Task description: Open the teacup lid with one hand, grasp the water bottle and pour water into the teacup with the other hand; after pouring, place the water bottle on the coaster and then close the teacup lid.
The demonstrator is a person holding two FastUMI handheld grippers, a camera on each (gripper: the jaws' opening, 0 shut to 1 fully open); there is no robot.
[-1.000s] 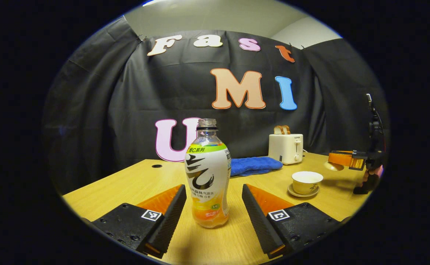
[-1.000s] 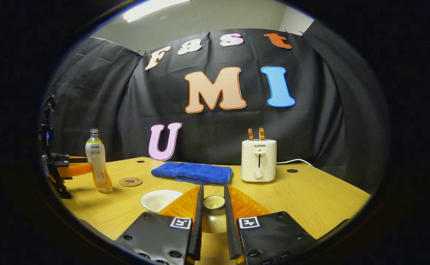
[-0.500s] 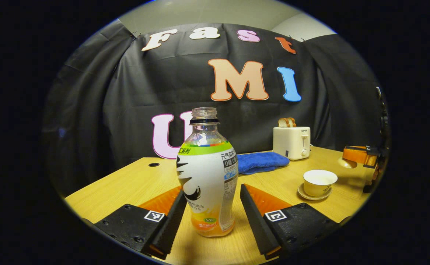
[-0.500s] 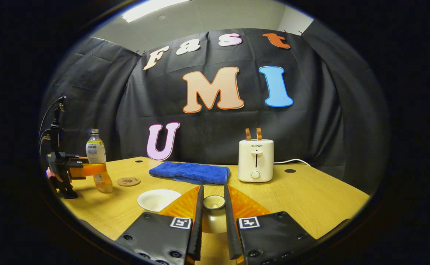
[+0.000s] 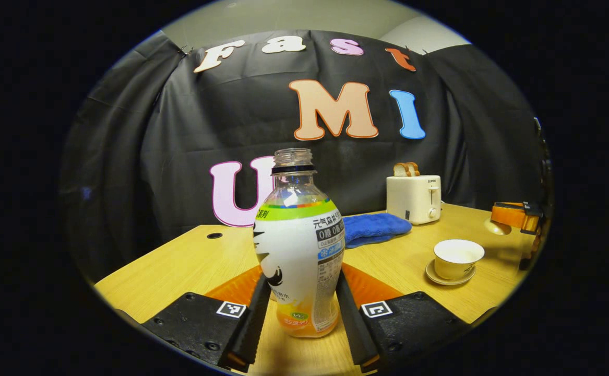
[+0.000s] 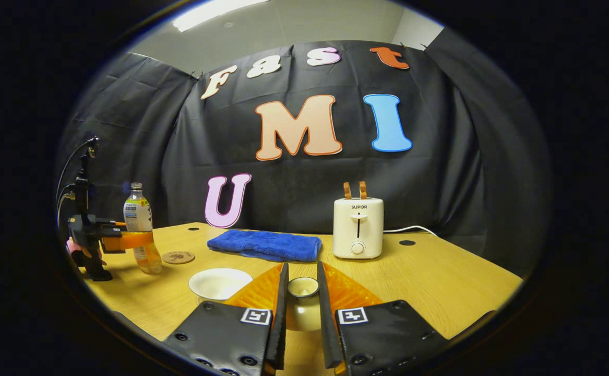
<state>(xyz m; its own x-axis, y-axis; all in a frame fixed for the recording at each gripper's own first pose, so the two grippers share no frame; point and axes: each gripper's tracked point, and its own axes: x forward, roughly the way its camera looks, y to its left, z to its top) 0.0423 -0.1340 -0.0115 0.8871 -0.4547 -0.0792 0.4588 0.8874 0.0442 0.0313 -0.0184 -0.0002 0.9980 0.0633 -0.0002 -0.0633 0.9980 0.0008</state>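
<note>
Pale wood table (image 5: 189,261) fronts the black cloth wall, and on it the water bottle (image 5: 299,250) stands upright between the fingers of the left gripper (image 5: 299,318), which press against its lower sides. The bottle has no cap, a white label with a green band, and orange liquid low inside. From the right gripper view the same bottle (image 6: 141,235) sits just beside a round coaster (image 6: 178,257), with the left gripper (image 6: 127,240) clamped round its middle. Off to the right in the left gripper view, the teacup (image 5: 458,258) rests uncovered on its saucer (image 5: 442,277) (cream-coloured, both). The right gripper (image 6: 302,308) is closed on the teacup lid (image 6: 302,303), pinching its knob and holding it above the table near the teacup (image 6: 219,283). Behind lie a folded blue towel (image 6: 265,245) and a white toaster (image 6: 358,227) with two slices of toast.
</note>
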